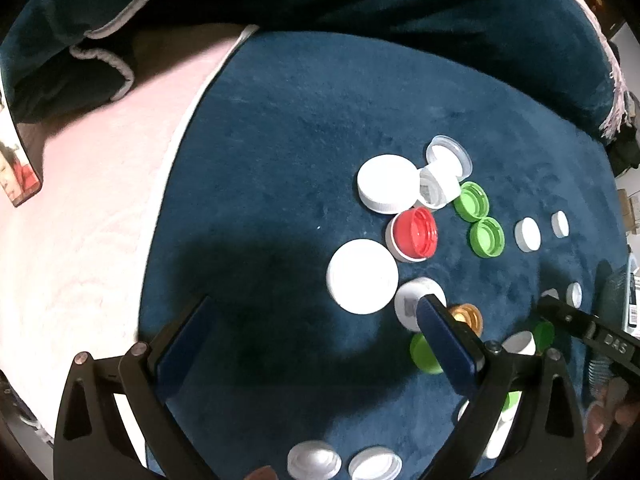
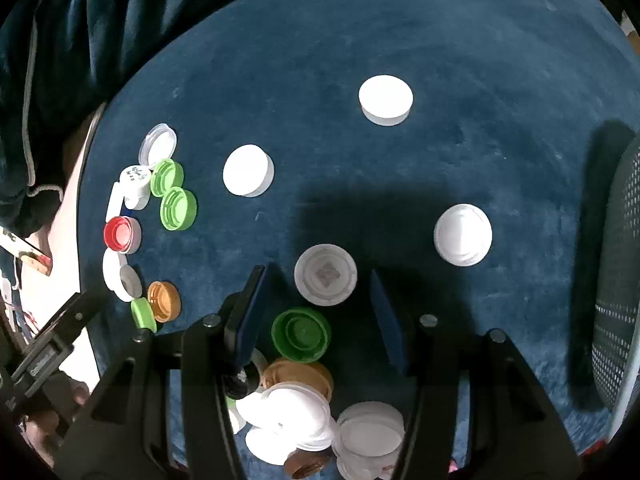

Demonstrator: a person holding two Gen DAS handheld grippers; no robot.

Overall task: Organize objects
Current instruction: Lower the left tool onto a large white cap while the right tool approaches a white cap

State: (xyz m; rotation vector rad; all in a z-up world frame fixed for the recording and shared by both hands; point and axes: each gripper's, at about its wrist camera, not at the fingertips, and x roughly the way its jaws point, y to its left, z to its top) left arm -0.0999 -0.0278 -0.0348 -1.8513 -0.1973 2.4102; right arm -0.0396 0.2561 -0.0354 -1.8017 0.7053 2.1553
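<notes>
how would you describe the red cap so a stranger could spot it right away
Look at the dark blue blanket and find the cluster of bottle caps near its pink-edged side. The red cap lies open side up, nested in a white ring, between the large white lid and two green caps. It is the only red one.

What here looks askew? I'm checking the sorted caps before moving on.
One small white cap is tipped on its side, leaning against the big white lid; the others nearby lie flat.

A home, plush blue blanket (image 1: 300, 152), pink bedding (image 1: 88, 200), mesh chair (image 2: 616, 280)
</notes>
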